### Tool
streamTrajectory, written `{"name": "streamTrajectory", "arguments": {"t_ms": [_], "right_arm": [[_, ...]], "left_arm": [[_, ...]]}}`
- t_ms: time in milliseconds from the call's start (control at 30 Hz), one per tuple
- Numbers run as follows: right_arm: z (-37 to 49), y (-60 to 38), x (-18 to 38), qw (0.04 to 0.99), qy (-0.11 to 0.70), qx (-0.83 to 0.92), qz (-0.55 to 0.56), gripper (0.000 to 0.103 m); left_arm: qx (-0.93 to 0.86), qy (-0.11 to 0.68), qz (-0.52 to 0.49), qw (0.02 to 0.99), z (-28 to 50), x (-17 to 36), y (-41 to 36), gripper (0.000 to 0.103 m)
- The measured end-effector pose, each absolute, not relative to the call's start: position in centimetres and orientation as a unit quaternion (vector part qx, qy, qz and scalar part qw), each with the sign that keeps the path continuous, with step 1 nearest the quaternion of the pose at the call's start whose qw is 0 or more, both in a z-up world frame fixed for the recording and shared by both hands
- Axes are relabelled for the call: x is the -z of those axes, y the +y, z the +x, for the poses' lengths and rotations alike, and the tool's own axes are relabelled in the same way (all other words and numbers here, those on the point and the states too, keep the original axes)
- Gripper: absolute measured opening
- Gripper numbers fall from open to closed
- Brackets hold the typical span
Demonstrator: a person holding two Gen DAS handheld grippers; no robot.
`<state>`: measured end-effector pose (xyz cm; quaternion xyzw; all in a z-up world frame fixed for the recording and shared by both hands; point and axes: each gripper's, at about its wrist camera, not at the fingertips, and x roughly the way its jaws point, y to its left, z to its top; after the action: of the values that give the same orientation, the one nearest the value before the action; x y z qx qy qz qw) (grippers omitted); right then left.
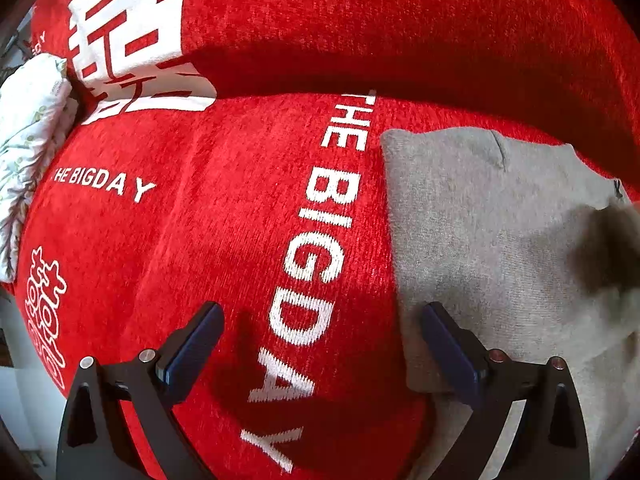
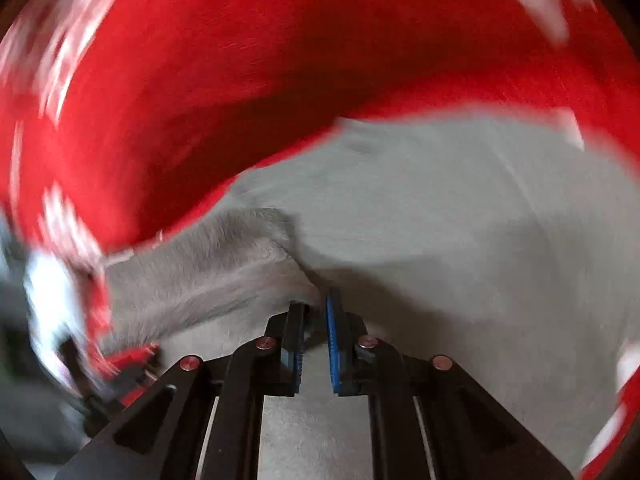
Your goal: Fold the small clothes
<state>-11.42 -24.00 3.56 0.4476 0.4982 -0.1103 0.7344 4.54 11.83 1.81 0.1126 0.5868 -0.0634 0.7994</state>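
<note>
A small grey knit garment lies on a red cover with white lettering, at the right of the left wrist view. My left gripper is open and empty, over the garment's left edge; its right finger hangs above the grey cloth. In the blurred right wrist view the same garment fills the lower half. My right gripper is shut on a raised fold of the grey garment, which stretches off to the left from the tips.
A white floral pillow lies at the far left of the red cover. A red upholstered backrest rises behind the seat. A dark blurred shape hangs at the right edge over the garment.
</note>
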Motion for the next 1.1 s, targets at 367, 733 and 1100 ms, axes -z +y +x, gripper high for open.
{"name": "streamTrajectory", "arguments": {"t_ms": [367,733,1100], "right_arm": [[-16.6,-29.4,-0.7,0.647,0.409,0.152,0.625,0.060],[-14.9,-30.2,-3.5,0.709,0.450,0.159,0.519,0.007],[-16.6,-29.2,-1.2,0.685,0.496,0.204,0.493,0.008]], "left_arm": [[0.063,0.587,0.087,0.802,6.6,-2.7,12.8,0.099],[0.059,0.583,0.103,0.804,7.3,-3.3,11.1,0.099],[0.060,0.576,0.120,0.806,7.2,-3.4,11.1,0.099]]}}
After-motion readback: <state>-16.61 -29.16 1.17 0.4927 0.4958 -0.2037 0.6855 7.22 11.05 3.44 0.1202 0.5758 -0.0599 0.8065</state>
